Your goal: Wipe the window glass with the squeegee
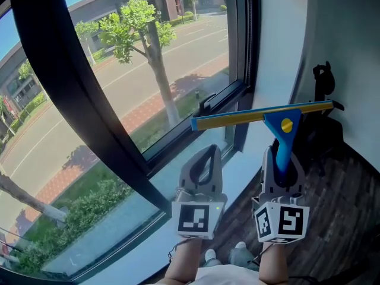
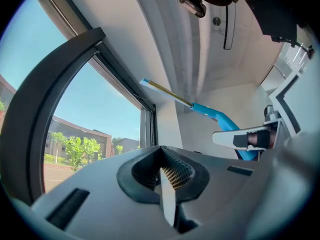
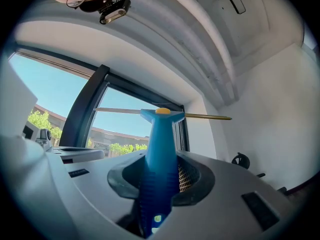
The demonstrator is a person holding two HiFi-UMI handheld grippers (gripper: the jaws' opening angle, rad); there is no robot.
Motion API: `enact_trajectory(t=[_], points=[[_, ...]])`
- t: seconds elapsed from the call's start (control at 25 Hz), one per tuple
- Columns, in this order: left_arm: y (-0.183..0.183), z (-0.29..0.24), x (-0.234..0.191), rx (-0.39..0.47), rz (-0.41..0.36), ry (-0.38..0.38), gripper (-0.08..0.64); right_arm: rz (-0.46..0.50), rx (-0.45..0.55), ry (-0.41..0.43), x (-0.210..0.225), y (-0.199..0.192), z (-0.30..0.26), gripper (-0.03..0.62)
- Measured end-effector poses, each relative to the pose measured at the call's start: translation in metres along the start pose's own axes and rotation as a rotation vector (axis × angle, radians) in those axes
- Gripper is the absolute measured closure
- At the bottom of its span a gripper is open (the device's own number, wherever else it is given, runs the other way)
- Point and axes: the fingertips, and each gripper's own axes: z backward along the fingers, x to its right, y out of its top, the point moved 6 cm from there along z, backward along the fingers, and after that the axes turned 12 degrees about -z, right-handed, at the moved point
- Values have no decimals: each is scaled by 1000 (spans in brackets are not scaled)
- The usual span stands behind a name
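My right gripper [image 1: 279, 159] is shut on the blue handle of the squeegee [image 1: 283, 136]. Its yellow and blue blade [image 1: 261, 116] lies crosswise at the right end of the window glass [image 1: 148, 70], in front of the black frame and white wall. In the right gripper view the squeegee handle [image 3: 159, 154] stands upright between the jaws with the blade [image 3: 200, 116] across the top. My left gripper [image 1: 203, 162] is shut and holds nothing, just left of the right one. The left gripper view shows the squeegee [image 2: 210, 115] off to its right.
A thick black window frame bar [image 1: 71, 82] crosses the pane diagonally. A white sill [image 1: 237, 177] runs below the glass. A dark object [image 1: 323, 82] stands on the wooden floor [image 1: 344, 218] at the right, against the white wall [image 1: 279, 40].
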Motion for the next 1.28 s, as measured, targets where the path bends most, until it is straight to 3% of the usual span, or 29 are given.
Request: enact_trajectory(t=[0.4,0.6,0.72,1.04,1.28], points=[[-6,-72,46,16,24,43,566,6,4,58,68,7,-39,479],[-24,-102,71,-59,7,58,565,-14,-19,97,104,4,-61,479],[-27,-117,78,-44,13,68,566,-27,-25,120,115,1,-74,479],[-47,-164,55,-62,7,130,566,-37,-35,186,121,-16,-134,479],[-54,-194,10,-33,-20,192,566,-26,-12,253,100,-23,-197,479]])
